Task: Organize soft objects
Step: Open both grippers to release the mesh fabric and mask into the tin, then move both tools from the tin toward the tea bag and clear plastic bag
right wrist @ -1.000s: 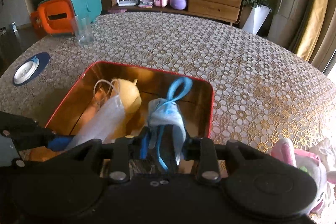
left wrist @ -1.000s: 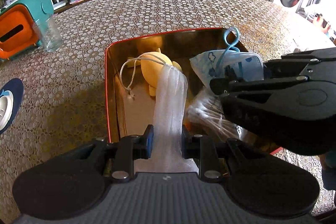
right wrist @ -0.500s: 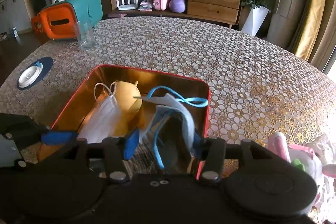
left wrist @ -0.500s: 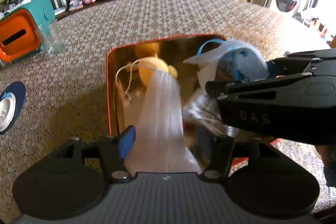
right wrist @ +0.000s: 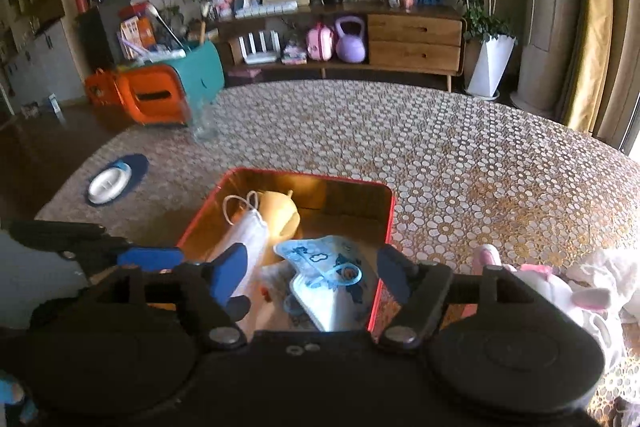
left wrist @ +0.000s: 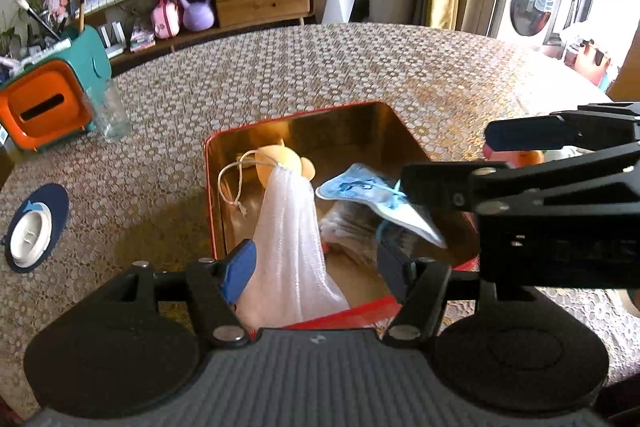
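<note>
Jaws of both the left gripper (left wrist: 316,269) and right gripper (right wrist: 308,277), just opened, stand wide above the tin (right wrist: 394,211), white mask (left wrist: 294,247) and blue mask (right wrist: 324,271) lying loose inside.

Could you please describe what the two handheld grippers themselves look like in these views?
Both are black plastic two-finger tools. The left gripper has a grey ribbed body at the base, round black side housings, silver pivot screws and blue pads on its fingers. The right gripper is built alike with a black body; seen from the left wrist, faint raised lettering shows on its side. No cables or sleeves are visible.
</note>
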Demonstrator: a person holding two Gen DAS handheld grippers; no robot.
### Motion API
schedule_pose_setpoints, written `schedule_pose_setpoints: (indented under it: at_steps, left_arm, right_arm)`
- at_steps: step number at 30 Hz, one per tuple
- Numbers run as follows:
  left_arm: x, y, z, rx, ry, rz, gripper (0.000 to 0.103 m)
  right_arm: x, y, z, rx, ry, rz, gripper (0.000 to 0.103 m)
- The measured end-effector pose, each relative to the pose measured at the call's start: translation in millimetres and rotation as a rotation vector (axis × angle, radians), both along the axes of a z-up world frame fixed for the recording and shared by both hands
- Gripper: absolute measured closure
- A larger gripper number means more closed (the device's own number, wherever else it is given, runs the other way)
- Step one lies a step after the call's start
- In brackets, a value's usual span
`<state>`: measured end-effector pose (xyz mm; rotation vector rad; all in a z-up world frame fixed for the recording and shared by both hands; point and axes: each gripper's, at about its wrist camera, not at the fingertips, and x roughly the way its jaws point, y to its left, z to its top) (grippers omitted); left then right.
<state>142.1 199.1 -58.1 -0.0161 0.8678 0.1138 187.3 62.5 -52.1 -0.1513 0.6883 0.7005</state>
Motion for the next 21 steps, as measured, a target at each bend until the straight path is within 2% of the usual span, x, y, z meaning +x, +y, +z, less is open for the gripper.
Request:
schedule_pose_setpoints:
  at_steps: [14,18,21]
  left_arm:
    - [-26.9,-40.9,40.8,-0.002,-0.079,-0.057,0.037]
    - [-30.6,-61.5,47.9,-0.018,-0.096,-0.088,0.028]
    - [-31.6,-78.3,50.8,-0.026,-0.104,-0.115,0.027]
  right_arm:
    - [-44.8,-83.6,38.6,0.154,-0.054,-0.036,0.017]
    - [-58.4,-111.1,42.1,0.174,-0.075,-0.073,0.013]
    - [-67.5,-131.3,42.8,0.184,-0.081,-0.108,0.01]
